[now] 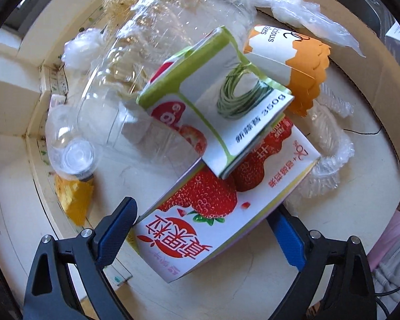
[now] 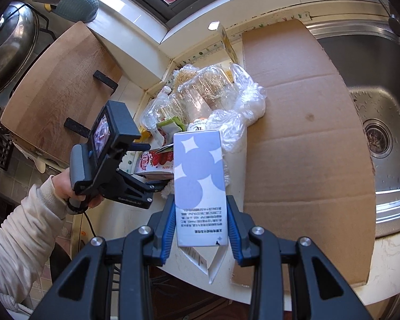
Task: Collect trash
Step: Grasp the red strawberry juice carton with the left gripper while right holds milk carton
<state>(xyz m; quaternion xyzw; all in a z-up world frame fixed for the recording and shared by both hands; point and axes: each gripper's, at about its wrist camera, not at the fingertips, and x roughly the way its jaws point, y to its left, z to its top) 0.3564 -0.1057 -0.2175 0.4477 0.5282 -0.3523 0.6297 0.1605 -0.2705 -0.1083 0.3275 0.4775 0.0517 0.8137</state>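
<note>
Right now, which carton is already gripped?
The blue-dotted white carton, clamped in the right gripper; the strawberry carton only sits between the left gripper's open fingers.

a home kitchen: steel sink, wooden cutting board, pot lid

Strawberry carton lies flat amid heaped packaging.

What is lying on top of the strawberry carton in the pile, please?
A folded green-and-white carton rests across the strawberry carton, with an orange-and-white paper cup behind it. The part of the strawberry carton beneath the green one is covered.
</note>
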